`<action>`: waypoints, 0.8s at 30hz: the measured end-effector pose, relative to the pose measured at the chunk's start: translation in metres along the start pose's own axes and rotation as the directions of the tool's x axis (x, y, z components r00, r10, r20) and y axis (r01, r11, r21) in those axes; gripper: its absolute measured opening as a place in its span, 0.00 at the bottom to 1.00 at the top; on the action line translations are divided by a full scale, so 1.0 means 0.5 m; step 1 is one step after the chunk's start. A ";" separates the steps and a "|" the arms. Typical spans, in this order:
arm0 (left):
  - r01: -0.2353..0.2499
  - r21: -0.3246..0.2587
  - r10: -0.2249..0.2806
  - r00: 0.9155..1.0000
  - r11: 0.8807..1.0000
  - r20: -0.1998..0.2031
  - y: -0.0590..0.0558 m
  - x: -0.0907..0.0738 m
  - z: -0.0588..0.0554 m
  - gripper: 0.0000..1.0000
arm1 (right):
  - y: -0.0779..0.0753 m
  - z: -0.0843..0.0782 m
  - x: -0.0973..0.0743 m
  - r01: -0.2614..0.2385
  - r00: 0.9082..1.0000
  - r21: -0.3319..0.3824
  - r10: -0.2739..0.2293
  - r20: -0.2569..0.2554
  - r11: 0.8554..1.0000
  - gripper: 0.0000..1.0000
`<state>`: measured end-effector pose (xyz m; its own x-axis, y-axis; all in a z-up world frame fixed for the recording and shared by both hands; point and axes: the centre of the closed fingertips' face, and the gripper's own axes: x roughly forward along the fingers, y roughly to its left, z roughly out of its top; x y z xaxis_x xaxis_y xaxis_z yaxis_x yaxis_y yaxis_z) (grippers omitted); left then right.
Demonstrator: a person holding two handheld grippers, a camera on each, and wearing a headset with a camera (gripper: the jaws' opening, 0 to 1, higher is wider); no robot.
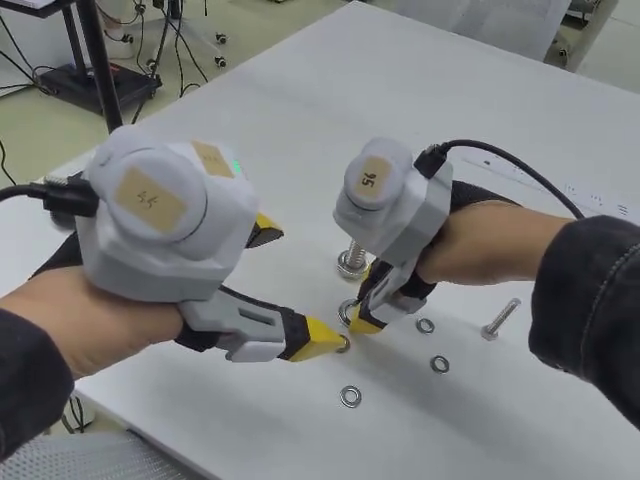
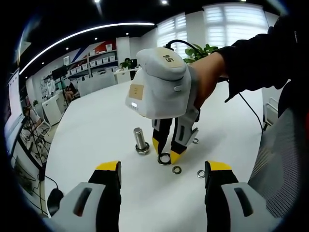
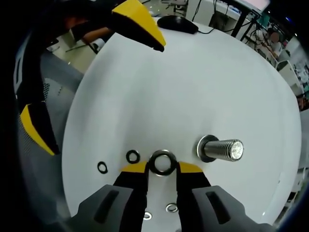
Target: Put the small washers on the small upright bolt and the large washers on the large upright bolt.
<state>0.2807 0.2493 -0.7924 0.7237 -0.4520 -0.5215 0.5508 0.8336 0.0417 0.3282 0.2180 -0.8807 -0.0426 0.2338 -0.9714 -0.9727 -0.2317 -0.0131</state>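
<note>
Head view: the right gripper [image 1: 363,322] pinches a large washer [image 1: 347,312] on the white table [image 1: 300,120], just beside the large upright bolt [image 1: 352,258].

Left gripper view: the left gripper [image 2: 164,166] is wide open and holds nothing.

Right gripper view: the jaws squeeze the large washer, near the large upright bolt.

We have a white table [image 1: 300,110]. One thick bolt [image 1: 352,258] stands upright on it, and a slimmer bolt [image 1: 500,318] lies flat nearby. Three loose washers [image 1: 350,396] lie flat close by.
</note>
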 end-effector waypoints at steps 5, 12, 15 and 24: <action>0.002 -0.012 -0.002 1.000 1.000 0.010 0.002 0.002 0.004 0.70 | -0.004 0.000 0.000 -0.005 1.000 0.021 0.004 0.018 1.000 0.22; 0.002 -0.017 -0.002 1.000 1.000 0.011 0.003 0.005 0.005 0.69 | -0.003 0.002 -0.009 -0.010 1.000 0.018 0.010 0.021 1.000 0.22; 0.004 -0.016 -0.004 1.000 1.000 0.011 0.003 0.007 0.005 0.69 | -0.004 0.000 -0.022 -0.009 1.000 0.021 0.009 0.025 1.000 0.22; 0.006 -0.014 -0.006 1.000 1.000 0.010 0.002 0.010 0.005 0.69 | -0.016 0.000 -0.074 0.010 0.999 0.036 -0.011 0.050 0.999 0.22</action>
<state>0.2861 0.2471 -0.7928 0.7246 -0.4605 -0.5128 0.5496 0.8350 0.0268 0.3374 0.2113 -0.8447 -0.0429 0.2836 -0.9580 -0.9807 -0.1949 -0.0138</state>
